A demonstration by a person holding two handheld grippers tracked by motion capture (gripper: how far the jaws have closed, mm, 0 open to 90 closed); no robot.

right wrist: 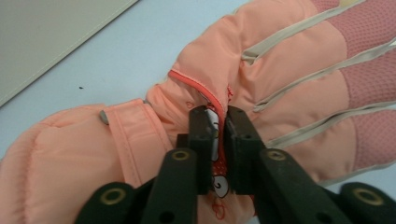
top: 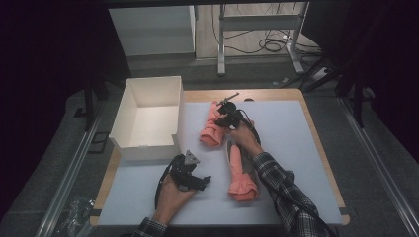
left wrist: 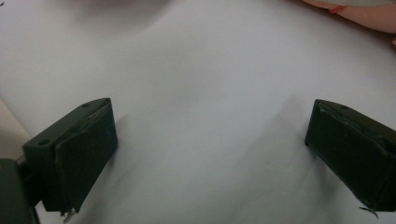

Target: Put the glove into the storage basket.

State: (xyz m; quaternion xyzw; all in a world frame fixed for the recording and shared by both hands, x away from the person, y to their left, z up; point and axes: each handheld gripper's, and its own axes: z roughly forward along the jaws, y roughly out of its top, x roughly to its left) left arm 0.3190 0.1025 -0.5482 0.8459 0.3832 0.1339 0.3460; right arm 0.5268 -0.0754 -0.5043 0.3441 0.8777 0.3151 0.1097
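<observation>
a: where's the right gripper (right wrist: 222, 122)?

b: at the centre of the high view, on the upper pink glove (top: 213, 126); in its own view the jaws are pinched on a fold of that glove's fabric.

a: and the left gripper (top: 190, 174)?

b: low in the frame, over the pale mat (top: 291, 133), jaws spread wide with nothing between them.

a: other things?

b: a second pink glove (top: 240, 178) lies lower, right of the left gripper. a white box (top: 148, 118) sits at upper left.
</observation>
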